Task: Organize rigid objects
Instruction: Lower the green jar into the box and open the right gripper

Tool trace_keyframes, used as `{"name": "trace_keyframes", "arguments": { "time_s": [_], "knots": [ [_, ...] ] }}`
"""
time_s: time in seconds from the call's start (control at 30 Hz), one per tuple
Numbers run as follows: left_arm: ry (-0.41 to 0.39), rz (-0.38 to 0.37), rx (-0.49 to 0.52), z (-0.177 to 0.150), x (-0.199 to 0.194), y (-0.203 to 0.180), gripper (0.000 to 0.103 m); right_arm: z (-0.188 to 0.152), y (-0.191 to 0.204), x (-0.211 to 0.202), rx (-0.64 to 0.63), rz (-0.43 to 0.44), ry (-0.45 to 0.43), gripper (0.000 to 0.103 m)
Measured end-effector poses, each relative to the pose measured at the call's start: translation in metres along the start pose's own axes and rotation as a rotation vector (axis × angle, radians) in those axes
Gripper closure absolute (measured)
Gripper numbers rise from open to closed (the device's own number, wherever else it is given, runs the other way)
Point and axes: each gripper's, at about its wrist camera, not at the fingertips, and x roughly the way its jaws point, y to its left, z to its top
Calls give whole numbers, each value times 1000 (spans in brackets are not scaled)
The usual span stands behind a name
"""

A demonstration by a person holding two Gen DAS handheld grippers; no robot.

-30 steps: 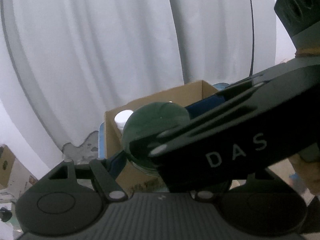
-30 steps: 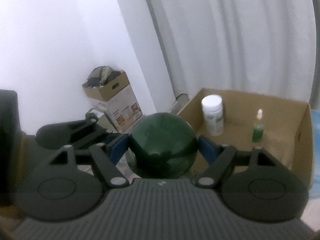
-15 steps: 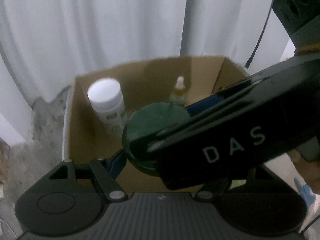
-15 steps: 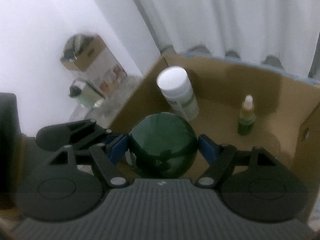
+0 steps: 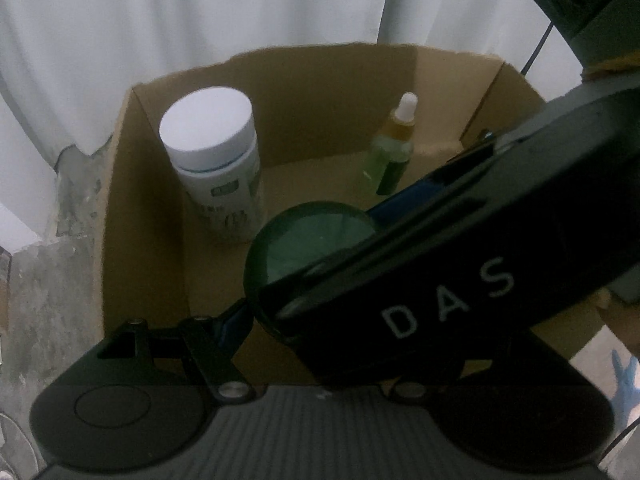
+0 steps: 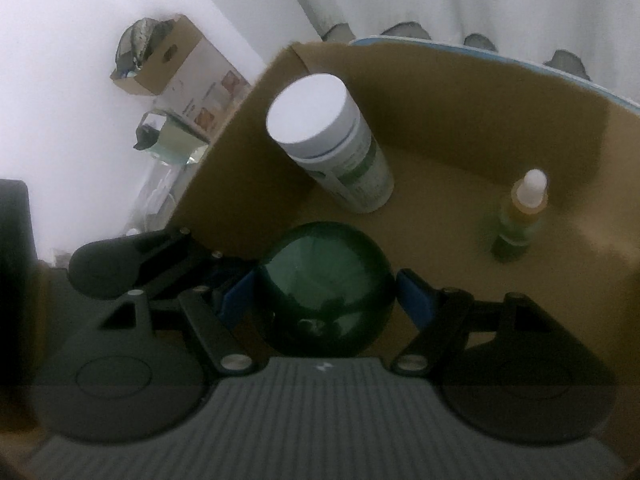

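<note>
Evidently the green ball (image 6: 326, 286) is a hard, glossy sphere: its surface mirrors the surroundings, so I judge it rigid, smooth and slippery, possibly glass and therefore breakable if dropped. Weight cannot be read from the views. A sphere offers only one secure hold, across its widest girth, and any off-centre squeeze would likely let it squirt out.

Right gripper (image 6: 326, 292): blue pads (image 6: 414, 298) sit on the ball's left and right flanks, roughly at its widest, jaws about a ball-width apart and closed onto it. The ball rests between the fingers, close against the gripper body.

Left gripper (image 5: 316, 292): its left blue pad (image 5: 236, 318) touches the ball (image 5: 316, 240) from that side; its right finger is hidden behind the right gripper's body, marked "DAS", which crosses the view. It appears to share the hold, but full closure cannot be confirmed.

Ball position: held above the floor of the open cardboard box (image 6: 460, 120), near its front. Behind it stand a white-capped jar (image 6: 332, 140) and, well apart to the right, a small dropper bottle (image 6: 520, 216), both upright.
</note>
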Motion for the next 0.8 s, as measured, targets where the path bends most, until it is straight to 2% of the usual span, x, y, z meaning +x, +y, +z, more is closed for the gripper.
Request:
{"name": "trace_keyframes", "arguments": {
  "time_s": [0.37, 0.5, 0.63, 0.8],
  "knots": [
    [73, -23, -6, 3, 14, 2, 25, 5, -15, 20, 49, 32, 52, 26],
    [74, -50, -14, 0, 11, 4, 19, 5, -18, 25, 62, 27, 60, 26],
    [77, -41, -19, 2, 10, 4, 19, 4, -17, 25, 62, 21, 49, 26],
    [47, -43, -30, 2, -1, 4, 19, 1, -6, 9, 20, -28, 0, 25]
  ]
}}
